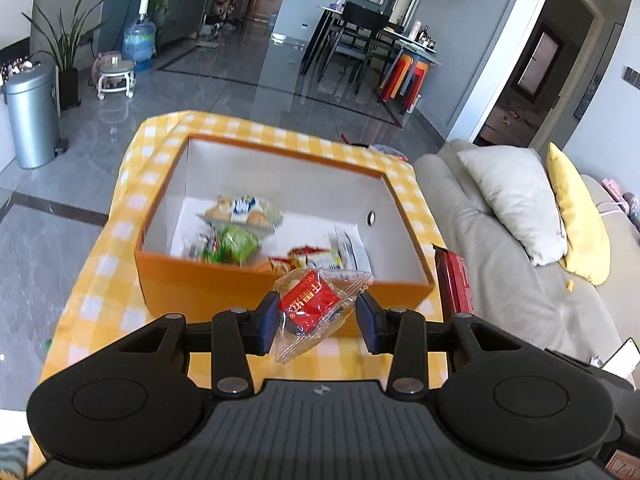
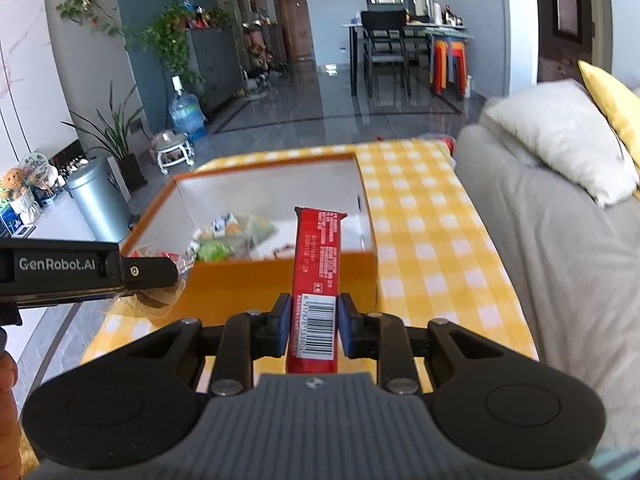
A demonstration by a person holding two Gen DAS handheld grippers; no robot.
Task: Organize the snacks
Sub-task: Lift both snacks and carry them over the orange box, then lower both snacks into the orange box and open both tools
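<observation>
Left gripper [image 1: 318,320] half-open, clear-wrapped snack [image 1: 316,306] between; right gripper [image 2: 313,326] clamps red bar [image 2: 318,264]. Next: drop both into orange box [image 1: 280,280] ahead.

Bright daylight is reflected as glare on the glossy floor [image 1: 256,60]. Snacks inside the orange box [image 1: 248,280] are smeared by motion blur. Edges are bent by fisheye distortion.

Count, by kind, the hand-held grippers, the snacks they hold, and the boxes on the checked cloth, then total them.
Hand-held grippers: 2, the left hand-held gripper and the right hand-held gripper
Held snacks: 2, the clear-wrapped red-label snack and the red snack bar
Boxes: 1, the orange box
Total: 5
</observation>
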